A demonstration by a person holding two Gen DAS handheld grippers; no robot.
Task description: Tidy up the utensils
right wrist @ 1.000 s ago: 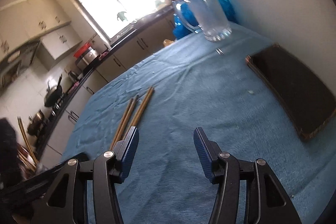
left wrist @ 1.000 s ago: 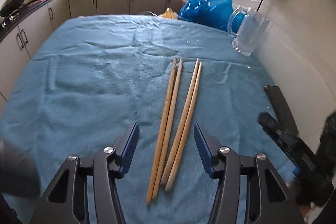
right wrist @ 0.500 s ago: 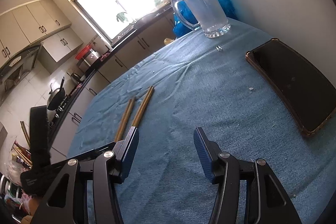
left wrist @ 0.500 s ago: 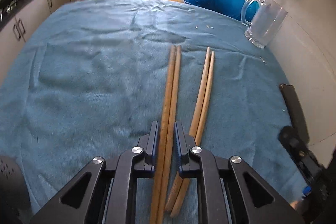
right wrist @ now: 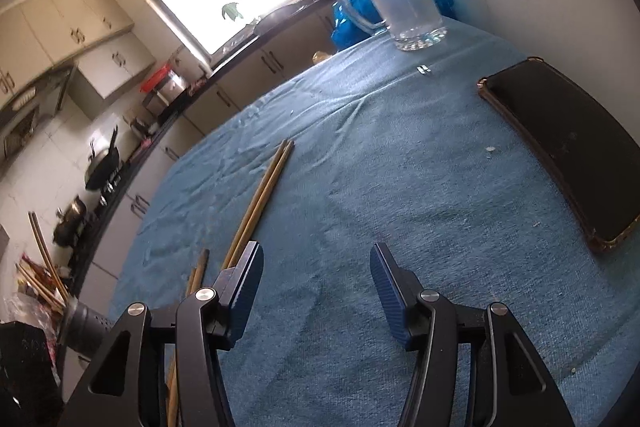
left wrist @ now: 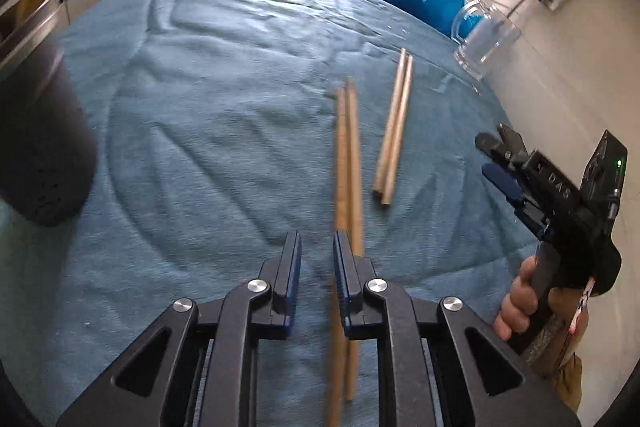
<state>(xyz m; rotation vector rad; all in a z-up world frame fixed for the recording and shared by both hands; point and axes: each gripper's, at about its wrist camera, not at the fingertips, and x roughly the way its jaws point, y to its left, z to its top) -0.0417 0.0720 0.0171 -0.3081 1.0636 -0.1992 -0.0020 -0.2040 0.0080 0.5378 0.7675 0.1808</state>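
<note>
In the left wrist view the left claw point(left wrist: 317, 259) stands narrowly parted at lower centre; the blurred near pair of chopsticks point(left wrist: 347, 163) runs past its right finger, so whether it grips them I cannot tell; the far pair point(left wrist: 394, 131) lies on the blue tabletop point(left wrist: 200, 107) right of centre; a dark holder point(left wrist: 40, 147) sits at left, likely the destination.

In the right wrist view the right claw point(right wrist: 316, 291) gapes open and empty at lower centre; the next move calls for a firm, centred grip.

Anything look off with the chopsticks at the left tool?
Yes. The nearer chopstick pair sits off-centre at the left tool: it runs along one finger, bare cloth shows between the pads, and it is motion-blurred. Whether it is gripped is unclear. The other pair lies flat on the cloth.
</note>
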